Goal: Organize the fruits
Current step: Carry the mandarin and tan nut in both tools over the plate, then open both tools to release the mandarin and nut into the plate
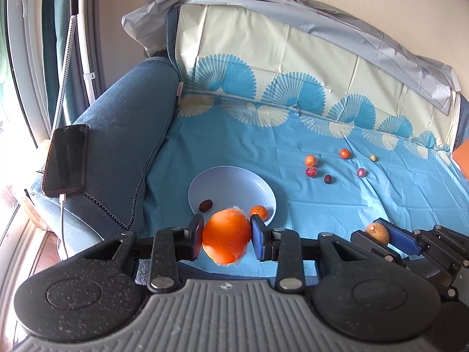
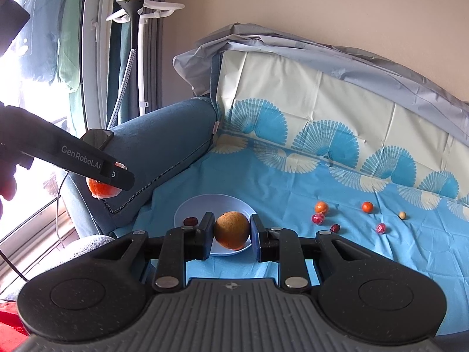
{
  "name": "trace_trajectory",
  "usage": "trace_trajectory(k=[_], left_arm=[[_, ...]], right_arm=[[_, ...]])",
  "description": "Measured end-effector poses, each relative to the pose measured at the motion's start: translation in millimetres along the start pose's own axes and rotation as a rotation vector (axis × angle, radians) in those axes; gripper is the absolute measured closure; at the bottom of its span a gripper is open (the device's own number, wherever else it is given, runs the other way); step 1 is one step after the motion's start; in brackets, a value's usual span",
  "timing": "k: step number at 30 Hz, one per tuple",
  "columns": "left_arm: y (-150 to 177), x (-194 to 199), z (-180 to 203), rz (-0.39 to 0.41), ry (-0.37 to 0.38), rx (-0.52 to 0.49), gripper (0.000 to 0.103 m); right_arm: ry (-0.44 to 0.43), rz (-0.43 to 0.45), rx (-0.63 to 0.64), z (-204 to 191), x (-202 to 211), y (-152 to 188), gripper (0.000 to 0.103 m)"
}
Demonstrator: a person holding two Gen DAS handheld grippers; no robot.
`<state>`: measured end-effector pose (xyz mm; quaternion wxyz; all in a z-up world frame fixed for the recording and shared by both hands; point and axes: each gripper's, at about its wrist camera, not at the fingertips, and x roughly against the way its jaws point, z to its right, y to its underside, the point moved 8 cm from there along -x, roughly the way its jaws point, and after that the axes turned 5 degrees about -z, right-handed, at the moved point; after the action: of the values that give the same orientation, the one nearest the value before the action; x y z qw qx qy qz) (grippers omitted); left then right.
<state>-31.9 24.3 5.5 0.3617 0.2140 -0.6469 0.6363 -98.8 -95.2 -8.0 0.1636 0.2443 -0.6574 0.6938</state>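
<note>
My left gripper (image 1: 226,237) is shut on a large orange (image 1: 224,228) in clear wrap, held just above the near rim of a pale blue plate (image 1: 231,183). On the plate lie a dark date (image 1: 206,205) and a small tangerine (image 1: 258,211). My right gripper (image 2: 231,233) is shut on a round brownish fruit (image 2: 231,226) over the plate's (image 2: 187,205) near side. In the left wrist view the right gripper (image 1: 378,232) shows at the right. Several small fruits (image 1: 311,172) lie scattered on the blue cloth (image 1: 322,220) further right.
A phone (image 1: 66,160) on a charging cable lies on the blue sofa armrest (image 1: 126,135) to the left. A garment steamer stand (image 2: 137,6) and a window are behind it. The cloth-covered backrest (image 1: 278,50) rises behind the seat.
</note>
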Motion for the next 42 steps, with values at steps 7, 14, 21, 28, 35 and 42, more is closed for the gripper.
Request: trace_trajectory(k=[7, 14, 21, 28, 35, 42], left_arm=[[-2, -7, -7, -0.013, -0.01, 0.014, 0.065], [-8, -18, -13, -0.026, -0.017, 0.019, 0.065], [-18, -34, -20, -0.04, -0.034, 0.021, 0.065], [-31, -66, -23, -0.08, -0.03, 0.013, 0.065], [-41, -126, -20, -0.131, -0.014, -0.022, 0.065], [-46, -196, -19, -0.199, -0.008, -0.039, 0.065]], right_arm=[[-0.004, -0.016, 0.007, -2, -8, 1, 0.076], [-0.01, -0.027, 0.015, -2, -20, -2, 0.076], [-0.025, -0.034, 0.025, -5, -37, -7, 0.076], [-0.063, -0.058, 0.015, -3, -72, -13, 0.076], [-0.1, -0.135, -0.012, 4, -132, -11, 0.076], [-0.092, -0.208, -0.018, 15, -200, 3, 0.076]])
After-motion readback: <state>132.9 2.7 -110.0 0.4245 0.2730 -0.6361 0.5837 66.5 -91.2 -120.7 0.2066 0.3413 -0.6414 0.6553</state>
